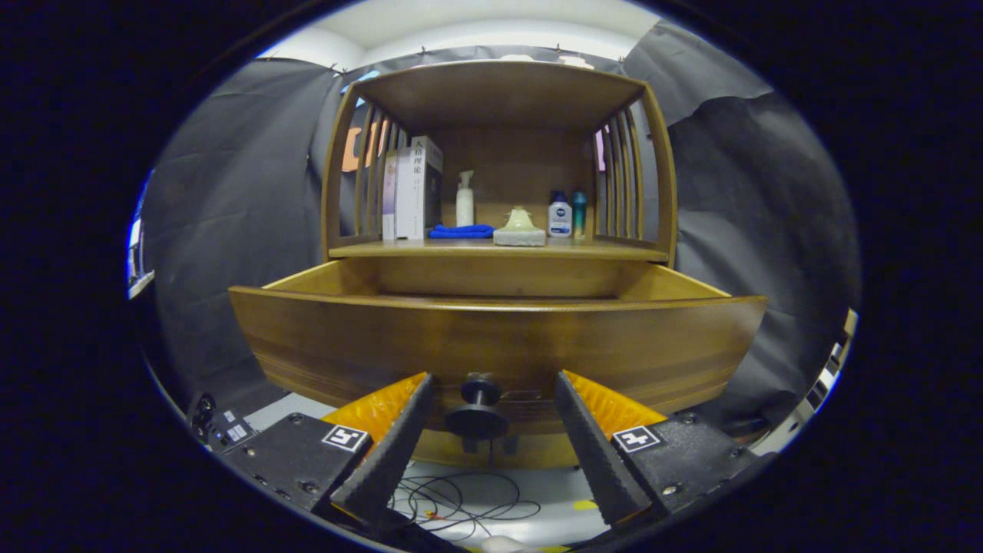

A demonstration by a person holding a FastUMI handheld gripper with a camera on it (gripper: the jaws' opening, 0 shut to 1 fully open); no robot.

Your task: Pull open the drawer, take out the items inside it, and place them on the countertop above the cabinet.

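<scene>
The tool (491, 384) faces a wooden cabinet (499, 100) head on, its two fingers spread wide with nothing held between them. The drawer (491, 338) stands pulled out toward the tool, its curved wooden front filling the space just ahead of the fingertips. The dark round knob (478, 407) on the drawer front sits in the gap between the two fingers, low on the panel, and neither finger touches it. The drawer's side walls run back to the cabinet body; from this low angle the inside of the drawer is hidden behind the front panel, so what lies in it cannot be told.

Above the drawer is the tabletop (614, 249) of the cabinet, a wooden surface under a wooden roof with slatted sides. On it, from left to right, stand upright boxes (415, 188) against the left slats, a folded blue cloth (461, 230) lying flat beside them, a white pump bottle (465, 200) behind the cloth, a pale greenish object on a block-like base (520, 229) near the middle, a small white bottle with a blue cap (560, 215), and a slim teal bottle (580, 213) just beside it.

Below the drawer, thin cables (461, 503) lie looped on the pale floor (530, 480) between the fingers
</scene>
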